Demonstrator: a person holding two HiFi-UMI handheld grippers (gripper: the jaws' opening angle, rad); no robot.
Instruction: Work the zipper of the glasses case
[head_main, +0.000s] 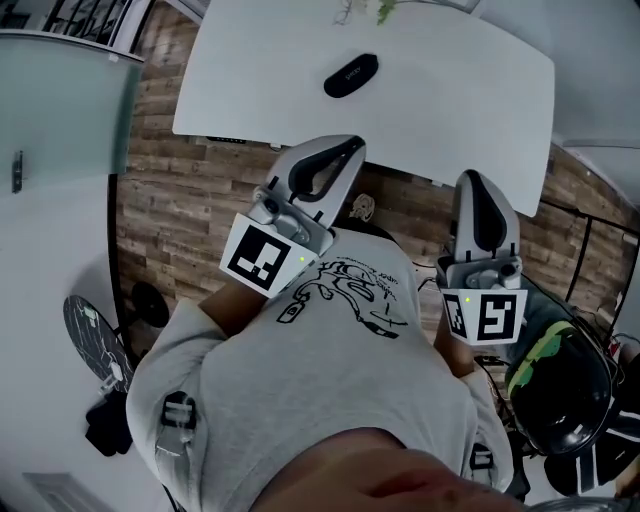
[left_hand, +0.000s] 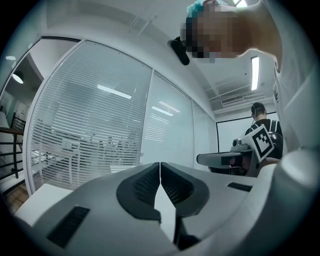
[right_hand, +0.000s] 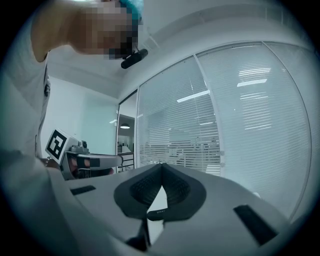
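Observation:
A black oval glasses case (head_main: 351, 75) lies on the white table (head_main: 480, 120), far from both grippers. My left gripper (head_main: 343, 150) is held up against the person's chest, jaws shut with nothing between them; in the left gripper view the left gripper (left_hand: 160, 164) points up toward a glass wall. My right gripper (head_main: 477, 183) is also raised near the chest, shut and empty. The right gripper (right_hand: 162, 165) faces the blinds in the right gripper view. The case does not show in either gripper view.
Wood-plank floor (head_main: 180, 180) runs below the table's near edge. A round fan (head_main: 92, 335) stands at the left, and a black helmet-like object (head_main: 555, 385) at the right. Glass walls with blinds (left_hand: 95, 130) surround the room. Another person with a gripper (left_hand: 260, 142) stands far off.

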